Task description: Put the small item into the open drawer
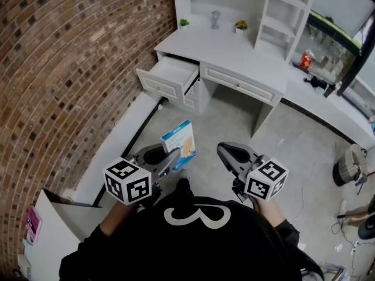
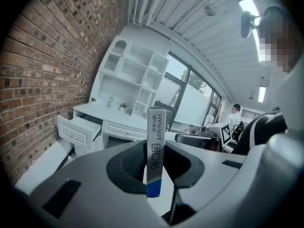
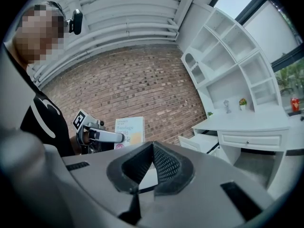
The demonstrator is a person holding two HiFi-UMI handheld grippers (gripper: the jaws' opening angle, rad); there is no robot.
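Well, over on the left, the left claw (image 1: 174,158) is clamping the small box (image 1: 180,140) by its near end, holding it out over the floor, well short of the open drawer (image 1: 170,75) that is jutting from the far left end of the white desk (image 1: 234,48). I am guessing the thin carton could pivot or slip in that narrow pinch, or be catching the drawer front on the way in. It is looking light and flat: white card, blue band, "Bandage" printed on its face. On the right, the right claw (image 1: 225,151) is hanging with its jaws together, gripping nothing.
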